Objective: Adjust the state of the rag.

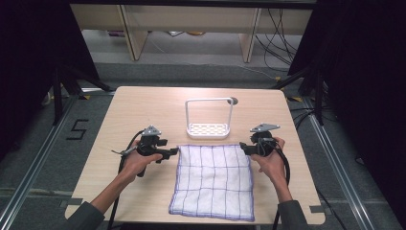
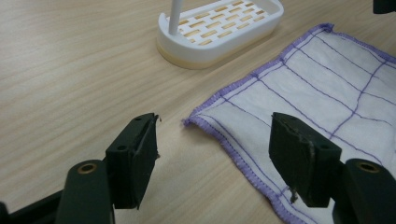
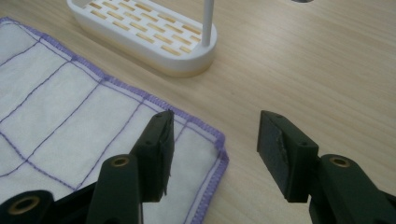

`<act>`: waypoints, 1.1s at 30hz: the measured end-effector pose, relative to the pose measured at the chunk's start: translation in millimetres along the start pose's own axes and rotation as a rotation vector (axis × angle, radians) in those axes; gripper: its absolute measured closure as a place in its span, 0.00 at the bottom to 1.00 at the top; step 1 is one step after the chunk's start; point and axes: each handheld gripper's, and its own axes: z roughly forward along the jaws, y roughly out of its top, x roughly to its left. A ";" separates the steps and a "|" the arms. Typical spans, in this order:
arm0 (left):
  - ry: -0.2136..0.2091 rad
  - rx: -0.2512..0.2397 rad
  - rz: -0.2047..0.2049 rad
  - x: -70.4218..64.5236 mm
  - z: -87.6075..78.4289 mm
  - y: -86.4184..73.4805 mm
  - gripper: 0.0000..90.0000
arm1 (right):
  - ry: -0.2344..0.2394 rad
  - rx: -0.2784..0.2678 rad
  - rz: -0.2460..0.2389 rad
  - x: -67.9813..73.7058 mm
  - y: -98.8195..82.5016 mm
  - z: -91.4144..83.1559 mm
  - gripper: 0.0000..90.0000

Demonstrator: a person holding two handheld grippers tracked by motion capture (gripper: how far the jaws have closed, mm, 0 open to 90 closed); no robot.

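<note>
Cloth (image 1: 213,179), white with purple grid lines, is lying flat on the near middle of the table (image 1: 143,105), just in front of the white rack (image 1: 208,128). Left gripper (image 1: 173,152) is hovering at its far left corner, jaws standing wide and empty, the corner lying between them. Right gripper (image 1: 243,147) is hovering at the far right corner, jaws likewise apart, gripping nothing.

Lighting: even, overhead; table (image 1: 143,105) bright, surroundings dark at left and right of the frame. Shadows soft. Slight overall softness; close views blurred toward upper edges.
</note>
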 end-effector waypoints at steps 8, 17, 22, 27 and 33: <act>-0.020 0.016 -0.068 6.2 13.9 4.3 0.34 | 0.013 0.012 0.040 -5.7 7.6 12.0 0.52; -0.014 0.023 -0.079 6.3 26.1 12.4 0.33 | -0.004 0.025 0.008 -9.4 8.2 24.2 0.53; -0.006 0.035 -0.070 6.6 31.8 13.2 0.33 | 0.009 0.057 0.020 -9.1 6.9 30.7 0.55; 0.000 0.057 -0.047 7.1 31.0 13.0 0.33 | -0.004 0.089 0.001 -6.9 3.4 38.6 0.55; 0.005 0.086 -0.007 1.1 41.8 9.8 0.35 | -0.003 0.115 -0.010 -6.3 -0.7 46.2 0.55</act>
